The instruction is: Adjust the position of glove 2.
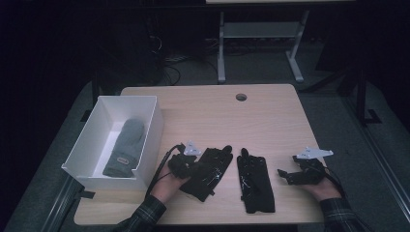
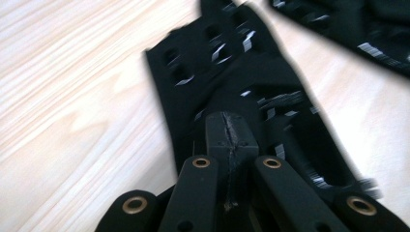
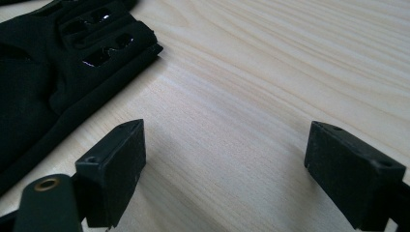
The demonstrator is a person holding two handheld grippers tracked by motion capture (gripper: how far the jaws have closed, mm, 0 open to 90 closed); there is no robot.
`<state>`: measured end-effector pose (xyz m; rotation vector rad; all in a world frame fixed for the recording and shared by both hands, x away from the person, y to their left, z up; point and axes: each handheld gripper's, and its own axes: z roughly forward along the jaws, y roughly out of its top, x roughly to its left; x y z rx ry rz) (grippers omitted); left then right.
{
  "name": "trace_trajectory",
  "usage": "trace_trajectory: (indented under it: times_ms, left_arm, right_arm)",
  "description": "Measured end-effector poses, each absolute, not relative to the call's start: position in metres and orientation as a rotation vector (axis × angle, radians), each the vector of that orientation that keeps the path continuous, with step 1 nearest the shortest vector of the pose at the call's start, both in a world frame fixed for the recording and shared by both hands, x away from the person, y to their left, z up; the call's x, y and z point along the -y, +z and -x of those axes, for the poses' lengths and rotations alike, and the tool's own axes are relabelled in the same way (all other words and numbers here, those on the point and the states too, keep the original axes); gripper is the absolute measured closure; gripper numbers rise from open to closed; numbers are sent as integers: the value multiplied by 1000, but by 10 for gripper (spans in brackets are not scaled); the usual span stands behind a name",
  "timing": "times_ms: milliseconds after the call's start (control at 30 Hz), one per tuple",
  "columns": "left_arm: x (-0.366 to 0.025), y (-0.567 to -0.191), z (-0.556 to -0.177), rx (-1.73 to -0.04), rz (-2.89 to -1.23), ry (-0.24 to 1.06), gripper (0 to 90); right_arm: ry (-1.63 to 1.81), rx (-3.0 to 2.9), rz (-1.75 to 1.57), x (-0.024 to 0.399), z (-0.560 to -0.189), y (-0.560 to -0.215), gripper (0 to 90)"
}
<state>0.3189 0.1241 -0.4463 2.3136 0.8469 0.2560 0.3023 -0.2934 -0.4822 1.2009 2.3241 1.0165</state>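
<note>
Left gripper (image 1: pixel 193 166) sits at the near left of the wooden table (image 1: pixel 212 108), jaws pressed fully together. In the left gripper view the two pads (image 2: pixel 227 137) meet flat against each other right over the left black glove (image 2: pixel 227 82); whether any fabric is pinched between them cannot be told. That glove lies on the table just right of the white box (image 1: pixel 154 130), fingers pointing away from the person and tilted slightly right. Blur in the left gripper view softens the glove's edges.

Right gripper (image 1: pixel 285 175) rests near the right front of the table, jaws spread wide with bare wood between them, nothing held. Right gripper view shows the two pads (image 3: pixel 116 166) well apart above the tabletop.

Right black glove (image 1: pixel 254 181) lies flat between the two grippers, beside the left glove but apart from it, fingers pointing away. Its edge shows at the upper left of the right gripper view, clear of the jaws.

Grey mitten (image 1: pixel 124 147) lies inside the white box, cuff toward the person.
</note>
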Motion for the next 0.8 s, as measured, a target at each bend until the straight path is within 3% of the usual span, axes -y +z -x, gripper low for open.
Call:
trace_trajectory:
  times_ms: [433, 533, 633, 800]
  left_arm:
    - [-108, -453, -303, -738, -2376, 152, 892]
    - [-112, -449, -306, -762, -2327, 175, 809]
    - [-123, -445, -315, -820, -2280, 203, 780]
    - [-125, -453, -323, -848, -2276, 166, 664]
  right_arm:
    - [1017, -2325, -1197, 293, -302, -482, 145]
    - [1018, -2326, -1197, 293, -302, -482, 145]
    - [1019, -2328, -1196, 293, -302, -482, 145]
    - [1021, -2331, -1194, 292, -303, -482, 145]
